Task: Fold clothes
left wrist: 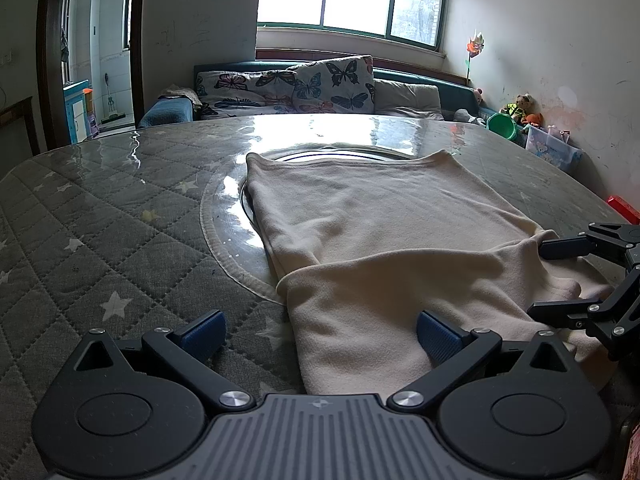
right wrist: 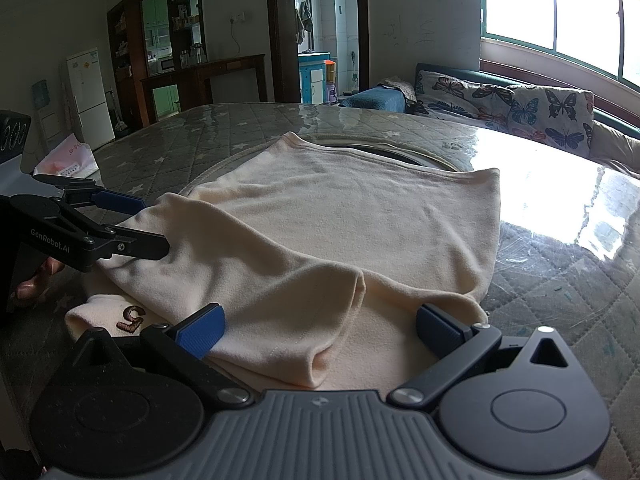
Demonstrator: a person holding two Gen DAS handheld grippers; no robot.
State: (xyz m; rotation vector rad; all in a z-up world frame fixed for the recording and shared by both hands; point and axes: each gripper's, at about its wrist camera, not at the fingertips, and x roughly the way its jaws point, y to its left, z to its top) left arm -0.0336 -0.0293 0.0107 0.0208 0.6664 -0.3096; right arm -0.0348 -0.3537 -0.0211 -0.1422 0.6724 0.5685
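While the cream garment [left wrist: 384, 240] lies spread mid-frame on the quilted bench [left wrist: 100, 220], partly folded at its near end, the left gripper [left wrist: 320, 332] has jaws wide at the garment's lower-left edge. Right gripper [right wrist: 320, 328] jaws wide too, straddling the folded near edge, lower centre. Embroidered patch [right wrist: 130, 317] lower left.
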